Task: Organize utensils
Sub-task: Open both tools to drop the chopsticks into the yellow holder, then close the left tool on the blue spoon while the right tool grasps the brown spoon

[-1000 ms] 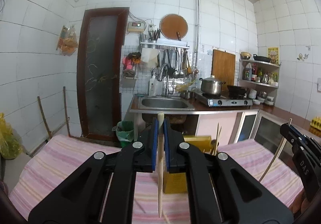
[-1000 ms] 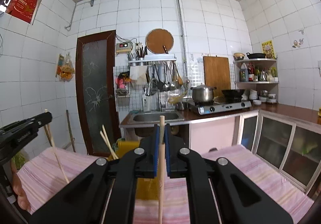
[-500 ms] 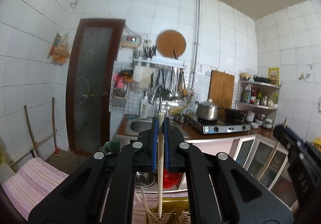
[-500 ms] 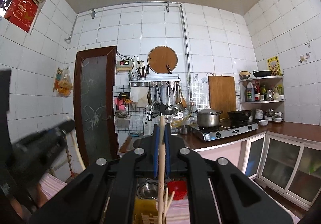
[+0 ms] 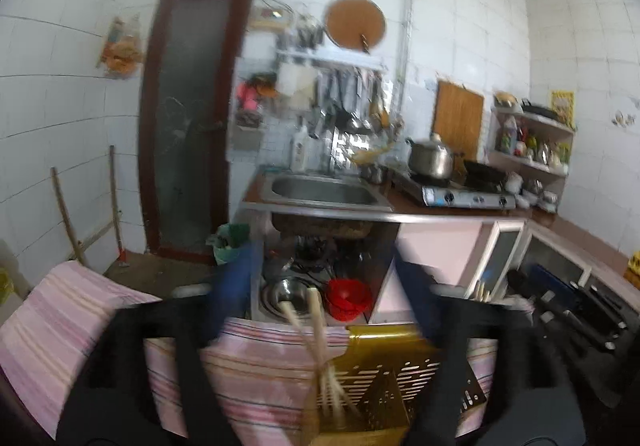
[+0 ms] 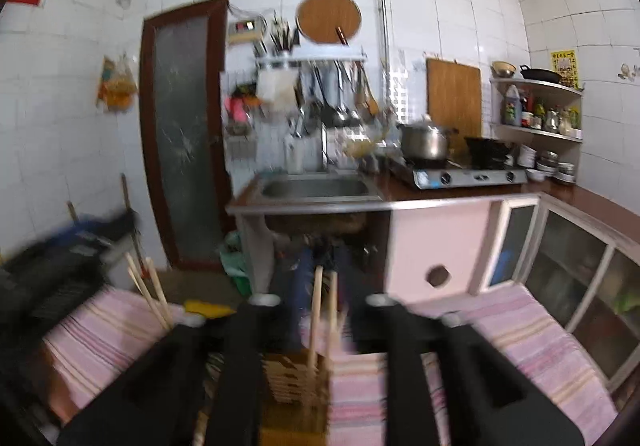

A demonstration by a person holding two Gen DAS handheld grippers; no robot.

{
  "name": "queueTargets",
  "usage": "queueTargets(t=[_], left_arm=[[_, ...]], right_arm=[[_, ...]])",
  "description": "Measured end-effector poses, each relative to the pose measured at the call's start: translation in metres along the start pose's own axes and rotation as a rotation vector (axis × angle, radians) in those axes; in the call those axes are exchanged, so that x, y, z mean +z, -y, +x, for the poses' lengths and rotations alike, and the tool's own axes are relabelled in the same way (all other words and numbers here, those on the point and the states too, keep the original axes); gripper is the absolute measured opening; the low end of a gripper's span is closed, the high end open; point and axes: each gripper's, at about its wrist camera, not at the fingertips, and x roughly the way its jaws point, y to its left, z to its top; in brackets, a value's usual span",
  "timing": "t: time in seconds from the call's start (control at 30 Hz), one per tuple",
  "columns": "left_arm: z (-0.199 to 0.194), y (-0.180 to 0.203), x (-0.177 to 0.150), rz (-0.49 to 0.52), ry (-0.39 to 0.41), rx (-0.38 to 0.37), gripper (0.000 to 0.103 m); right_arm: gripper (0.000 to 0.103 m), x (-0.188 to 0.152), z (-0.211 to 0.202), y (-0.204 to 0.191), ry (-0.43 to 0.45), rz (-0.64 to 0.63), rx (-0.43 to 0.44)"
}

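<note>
A gold slotted utensil holder (image 5: pixel 384 378) stands on the pink striped cloth (image 5: pixel 72 322), just below my left gripper (image 5: pixel 324 286). Wooden chopsticks (image 5: pixel 316 330) stand in it, leaning. My left gripper is open, its blue-padded fingers wide apart on either side of the chopsticks and not touching them. In the right wrist view the holder (image 6: pixel 296 378) sits below my right gripper (image 6: pixel 324 278), which is open, with chopsticks (image 6: pixel 316 310) upright between the fingers. Both views are motion-blurred. Each gripper also shows in the other's view: the left (image 6: pixel 60 270), the right (image 5: pixel 568 306).
Behind the cloth-covered table stands a counter with a steel sink (image 5: pixel 324 190), a gas stove with a pot (image 5: pixel 432 158) and cabinets (image 6: pixel 568 246). A red bowl (image 5: pixel 348 298) and metal bowls sit under the sink. A brown door (image 5: pixel 188 114) is at the left.
Both grippers have opened and let go of their chopsticks, which now stand in the gold holder. Both cameras tilted up, then back down toward the table.
</note>
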Motion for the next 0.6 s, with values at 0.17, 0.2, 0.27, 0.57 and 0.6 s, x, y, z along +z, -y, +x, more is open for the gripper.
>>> queueTargets(t=[0.17, 0.2, 0.27, 0.57, 0.6], left_arm=[[-0.047, -0.015, 0.000, 0.035, -0.046, 0.016, 0.098], [-0.057, -0.017, -0.003, 0.042, -0.055, 0.022, 0.098], [-0.073, -0.024, -0.009, 0.053, -0.067, 0.037, 0.098], [-0.104, -0.053, -0.088, 0.084, -0.260, 0.120, 0.098], [-0.102, -0.055, -0.102, 0.094, -0.293, 0.133, 0.098]], right_arm=[[0.080, -0.009, -0.037, 0.023, -0.046, 0.015, -0.076], [0.082, -0.012, -0.044, 0.025, -0.054, 0.020, -0.080], [0.084, -0.026, -0.061, 0.032, -0.081, 0.029, -0.084], [0.087, -0.112, -0.099, 0.030, -0.211, 0.017, -0.065], [0.087, -0.120, -0.101, 0.028, -0.221, 0.013, -0.066]])
